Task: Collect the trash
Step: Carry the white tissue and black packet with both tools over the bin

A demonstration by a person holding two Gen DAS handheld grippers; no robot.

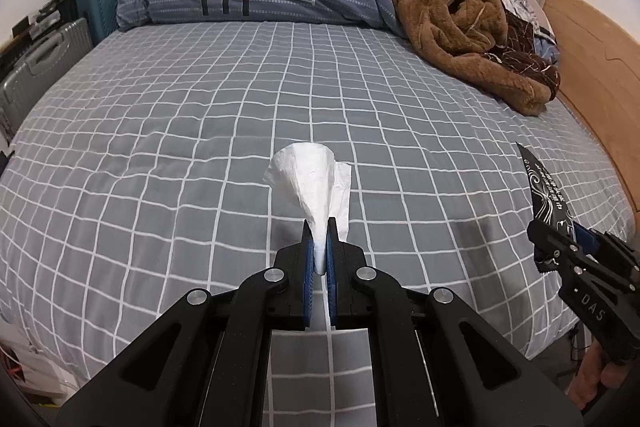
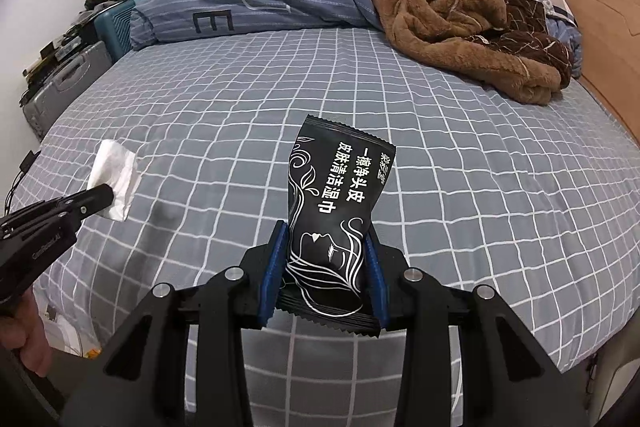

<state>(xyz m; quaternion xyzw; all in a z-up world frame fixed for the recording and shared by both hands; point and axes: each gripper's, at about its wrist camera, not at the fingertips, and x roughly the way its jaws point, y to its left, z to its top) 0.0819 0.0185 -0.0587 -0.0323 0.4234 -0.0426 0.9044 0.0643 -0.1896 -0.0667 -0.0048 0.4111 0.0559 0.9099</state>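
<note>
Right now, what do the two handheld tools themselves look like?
Both match: the left tool and right tool have matte black angular linkage arms with silver round pivot pins, and blue ribbed pads lining the fingers. The right tool's side carries pale lettering. No sleeves or cables on them show.

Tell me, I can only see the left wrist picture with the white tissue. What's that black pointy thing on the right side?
Observer: It is a black wet-wipe packet with white Chinese writing and a line drawing of a face, clamped in the right gripper.
Operator: Is it just the corner pinched?
Observer: No. The blue pads press on both sides of its lower half, and its crimped bottom edge sticks out below them.
Operator: Is my tissue touching the bed?
Observer: From the right wrist view the white tissue hangs off the left gripper, with a faint shadow on the checked bedsheet beside it, so it looks lifted clear.
</note>
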